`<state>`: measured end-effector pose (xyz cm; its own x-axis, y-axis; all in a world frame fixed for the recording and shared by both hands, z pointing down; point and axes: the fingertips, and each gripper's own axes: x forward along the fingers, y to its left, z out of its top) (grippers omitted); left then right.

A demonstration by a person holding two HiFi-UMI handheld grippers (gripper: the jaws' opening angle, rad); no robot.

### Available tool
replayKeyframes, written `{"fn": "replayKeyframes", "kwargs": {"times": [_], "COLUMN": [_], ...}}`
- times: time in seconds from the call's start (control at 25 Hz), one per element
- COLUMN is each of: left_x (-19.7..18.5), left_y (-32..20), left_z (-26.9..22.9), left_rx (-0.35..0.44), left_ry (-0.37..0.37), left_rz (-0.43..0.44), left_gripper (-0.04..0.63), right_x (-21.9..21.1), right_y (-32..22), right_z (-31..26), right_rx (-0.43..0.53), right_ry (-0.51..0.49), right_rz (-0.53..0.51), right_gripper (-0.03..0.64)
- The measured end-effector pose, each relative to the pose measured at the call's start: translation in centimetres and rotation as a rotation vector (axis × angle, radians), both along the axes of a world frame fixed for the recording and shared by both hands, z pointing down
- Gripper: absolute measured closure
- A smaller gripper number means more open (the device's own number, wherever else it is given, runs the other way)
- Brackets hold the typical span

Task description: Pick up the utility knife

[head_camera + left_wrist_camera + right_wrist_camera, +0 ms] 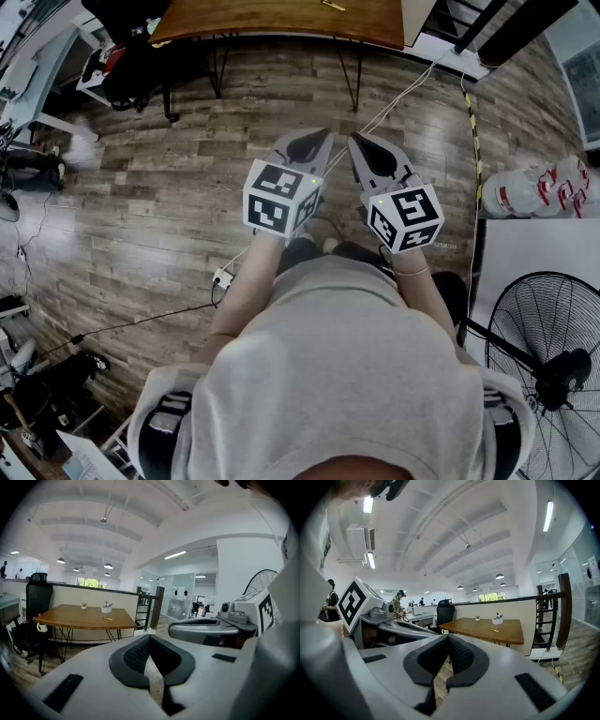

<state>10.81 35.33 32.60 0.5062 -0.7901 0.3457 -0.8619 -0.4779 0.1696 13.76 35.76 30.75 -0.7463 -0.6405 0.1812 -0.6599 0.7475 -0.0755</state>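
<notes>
Beyond closed jaws, utility knife (108, 618) looks slim, yellow.

small slim yellow utility knife (108, 618), lying flat on brown wooden table (70, 616), just in front of white pen holder (106, 608), toward table's right half. untouched. blade state too small to tell.

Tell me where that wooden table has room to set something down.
The wooden table is bare at its end by the black chair and along its front edge. From the middle rightward stand a small pot, white holder, yellow item.
</notes>
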Motion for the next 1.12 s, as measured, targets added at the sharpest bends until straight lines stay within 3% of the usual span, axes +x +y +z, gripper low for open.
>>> {"fn": "replayKeyframes", "kwargs": {"times": [0.6, 0.8, 1.0, 1.04, 1.08, 1.12], "left_x": [0.3, -0.2, -1.3, -1.6, -1.8, -2.1], "left_y": [0.0, 0.3, 1.1, 1.2, 1.2, 1.3], "left_z": [1.2, 0.3, 0.4, 0.6, 0.8, 1.0], "left_rx": [-0.022, 0.016, 0.028, 0.023, 0.016, 0.010], "left_ry": [-0.002, 0.055, 0.057, 0.055, 0.054, 0.053], "left_rz": [0.024, 0.047, 0.040, 0.039, 0.040, 0.043], "left_gripper": [0.594, 0.584, 0.583, 0.583, 0.583, 0.583], "right_x": [-0.7, -1.7, -1.3, -1.3, -1.5, -1.7], "right_y": [-0.2, 0.0, -0.4, -0.4, -0.4, -0.3], "right_z": [1.5, 1.4, 1.3, 1.4, 1.4, 1.5], "right_rx": [-0.020, -0.007, 0.054, 0.059, 0.055, 0.048], "right_ry": [0.036, 0.027, 0.082, 0.086, 0.083, 0.076], "right_rz": [-0.007, -0.032, 0.056, 0.068, 0.074, 0.079], "right_gripper": [0.607, 0.606, 0.607, 0.594, 0.499, 0.456]}}
